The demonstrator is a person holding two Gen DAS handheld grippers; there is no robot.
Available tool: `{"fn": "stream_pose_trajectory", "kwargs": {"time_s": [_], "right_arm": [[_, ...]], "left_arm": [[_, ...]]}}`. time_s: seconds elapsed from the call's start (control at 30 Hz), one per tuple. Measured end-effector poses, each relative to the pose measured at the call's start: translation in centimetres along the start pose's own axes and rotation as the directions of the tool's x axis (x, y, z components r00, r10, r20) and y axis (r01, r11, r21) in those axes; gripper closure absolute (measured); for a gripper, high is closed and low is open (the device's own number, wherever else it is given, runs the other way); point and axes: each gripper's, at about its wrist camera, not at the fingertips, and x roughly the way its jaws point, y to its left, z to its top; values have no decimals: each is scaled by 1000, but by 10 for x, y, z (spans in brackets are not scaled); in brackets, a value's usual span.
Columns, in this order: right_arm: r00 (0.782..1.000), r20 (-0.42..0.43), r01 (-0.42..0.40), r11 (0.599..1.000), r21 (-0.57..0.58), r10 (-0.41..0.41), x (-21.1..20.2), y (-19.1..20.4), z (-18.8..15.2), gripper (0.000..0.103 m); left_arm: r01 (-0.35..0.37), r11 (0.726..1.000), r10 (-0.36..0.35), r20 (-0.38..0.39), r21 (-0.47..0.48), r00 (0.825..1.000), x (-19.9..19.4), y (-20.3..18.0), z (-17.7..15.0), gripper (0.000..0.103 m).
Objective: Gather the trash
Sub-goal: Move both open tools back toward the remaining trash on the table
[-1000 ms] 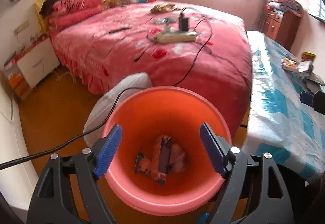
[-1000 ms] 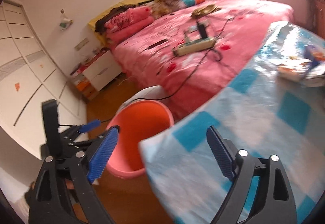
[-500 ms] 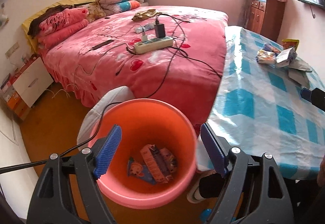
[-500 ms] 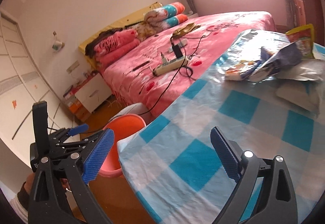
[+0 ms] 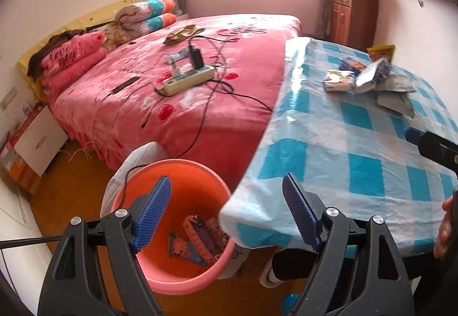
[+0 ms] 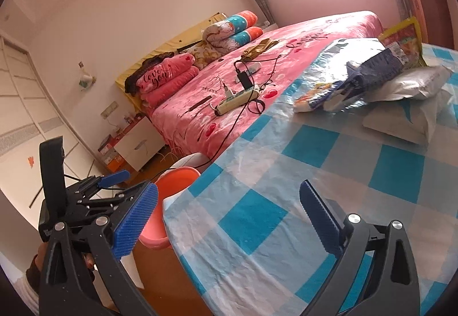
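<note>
An orange bucket (image 5: 183,173) stands on the floor by the table corner, with wrappers (image 5: 197,238) lying in it; it also shows in the right wrist view (image 6: 177,175). A pile of snack wrappers and bags (image 5: 369,78) lies on the far part of the blue-checked table (image 5: 357,144), also seen in the right wrist view (image 6: 380,78). My left gripper (image 5: 226,213) is open and empty above the bucket's rim and the table corner. My right gripper (image 6: 229,218) is open and empty over the near part of the table (image 6: 257,218).
A pink bed (image 5: 186,92) with a power strip and cables (image 5: 189,78) lies left of the table. A white cushion (image 5: 143,155) sits behind the bucket. A white bedside cabinet (image 5: 37,144) and a wooden cabinet (image 5: 352,15) stand by the walls.
Both grippers have risen and swung right, from over the bucket toward the table. The wrapper pile has come closer in the right wrist view. Both stayed open.
</note>
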Motion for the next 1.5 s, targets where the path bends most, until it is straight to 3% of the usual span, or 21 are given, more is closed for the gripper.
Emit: {"fn": "stream_pose_trajectory", "kwargs": {"time_s": [0.5, 1.0, 1.27, 1.5], "right_arm": [[1000, 23, -16, 981, 196, 12, -26, -70, 14, 5], [997, 72, 11, 960, 281, -33, -60, -123, 19, 5], [994, 88, 40, 953, 300, -69, -76, -144, 25, 5], [988, 85, 103, 955, 280, -131, -89, -156, 30, 5]], "left_arm": [[88, 994, -89, 2, 68, 996, -10, -60, 25, 22], [158, 973, -159, -8, 167, 987, -10, -141, 69, 20], [217, 961, -222, 11, 172, 975, -5, -178, 114, 20], [283, 954, -284, -10, 101, 959, 22, -208, 164, 20]]}}
